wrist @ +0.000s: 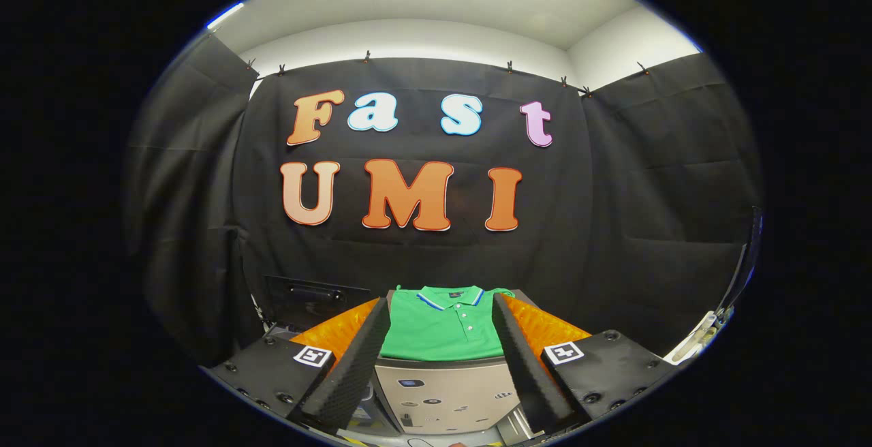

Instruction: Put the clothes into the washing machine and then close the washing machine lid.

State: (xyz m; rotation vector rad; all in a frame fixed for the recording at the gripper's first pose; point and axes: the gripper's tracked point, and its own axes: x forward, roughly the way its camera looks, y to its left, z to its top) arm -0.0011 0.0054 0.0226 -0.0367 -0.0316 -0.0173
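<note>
A folded green polo shirt [443,328] with a striped collar lies flat on an orange surface [545,328], just beyond my fingertips and framed between them. My gripper [441,314] is open, its two fingers [354,365] spread wide apart with nothing between them. Below the shirt, between the fingers, a pale grey panel with small dark marks [443,392] faces me; I cannot tell whether it belongs to the washing machine.
A dark boxy object with a handle [310,297] stands behind the orange surface on the left. A raised transparent lid-like edge [739,276] curves up at the far right. Black cloth walls close in the booth behind.
</note>
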